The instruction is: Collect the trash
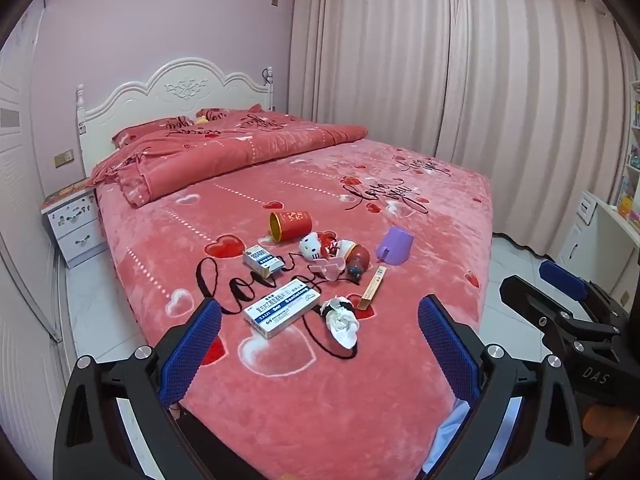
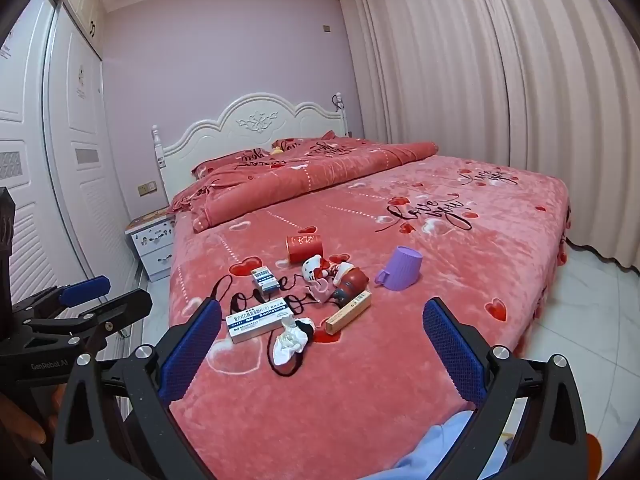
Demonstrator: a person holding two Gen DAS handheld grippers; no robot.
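Note:
On the pink bedspread lies a cluster of items: a crumpled white tissue, a long white medicine box, a small blue-and-white box, a slim tan box, a tipped red cup, a purple cup and small toys. My left gripper hovers open before the pile, nothing between its fingers. My right gripper is also open and empty, and shows at the left wrist view's right edge.
A folded duvet and pillows lie by the white headboard. A bedside cabinet stands left of the bed, wardrobe doors further left, curtains behind. White tiled floor runs right of the bed. Light blue cloth shows below.

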